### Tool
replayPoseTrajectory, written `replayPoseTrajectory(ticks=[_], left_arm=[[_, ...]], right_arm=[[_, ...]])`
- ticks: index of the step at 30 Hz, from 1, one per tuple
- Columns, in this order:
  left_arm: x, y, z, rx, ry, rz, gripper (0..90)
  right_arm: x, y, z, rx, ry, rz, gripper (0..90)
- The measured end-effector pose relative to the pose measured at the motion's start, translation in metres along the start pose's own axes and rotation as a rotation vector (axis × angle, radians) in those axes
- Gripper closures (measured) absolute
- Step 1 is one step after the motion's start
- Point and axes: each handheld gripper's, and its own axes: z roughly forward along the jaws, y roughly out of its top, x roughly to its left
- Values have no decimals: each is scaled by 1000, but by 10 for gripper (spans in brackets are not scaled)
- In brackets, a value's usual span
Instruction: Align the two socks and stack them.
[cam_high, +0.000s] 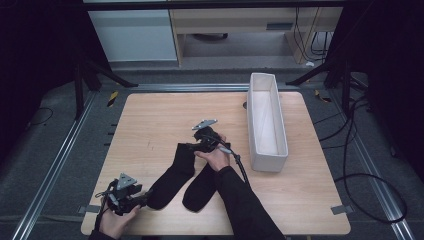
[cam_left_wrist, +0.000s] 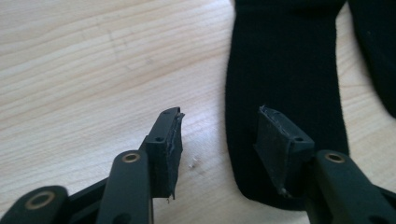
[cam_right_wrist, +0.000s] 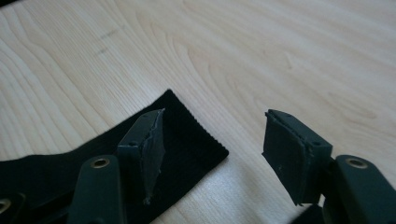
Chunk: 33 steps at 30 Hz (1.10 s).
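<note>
Left gripper (cam_left_wrist: 217, 135) open astride sock's (cam_left_wrist: 285, 84) toe edge.

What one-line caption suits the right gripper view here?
Open right hand-held gripper poised over a black sock's ribbed cuff on the wooden table.

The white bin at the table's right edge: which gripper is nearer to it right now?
Right. The right gripper hovers over the socks' cuff ends mid-table, just left of the white bin. The left gripper sits at the near-left corner by a sock's toe, much farther off.
</note>
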Motion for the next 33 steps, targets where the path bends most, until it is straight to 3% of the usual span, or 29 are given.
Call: replayPoseTrajectory(ticks=[3, 8, 11, 15, 18, 22, 28, 33], left_arm=[[-2, -1, 1, 19, -3, 15, 551], [-5, -1, 4, 61, 4, 31, 685], [-5, -2, 6, 69, -2, 28, 758], [-6, -1, 6, 79, 12, 25, 851], [-7, -1, 3, 64, 21, 32, 864], [-8, 3, -8, -6, -24, 5, 867], [-17, 11, -21, -83, -92, -4, 867], [-28, 24, -26, -130, -135, 5, 867]], right_arm=[[2, -3, 11, 40, -2, -2, 392], [6, -9, 25, 83, 1, -6, 445], [7, -9, 25, 74, 12, 1, 535], [15, -9, 23, 86, 27, -9, 773], [18, -9, 21, 82, 52, -2, 804], [15, -6, 5, 28, 80, 11, 806], [3, 4, -38, -58, 90, 16, 805], [-3, 5, -62, -72, 73, -14, 805]])
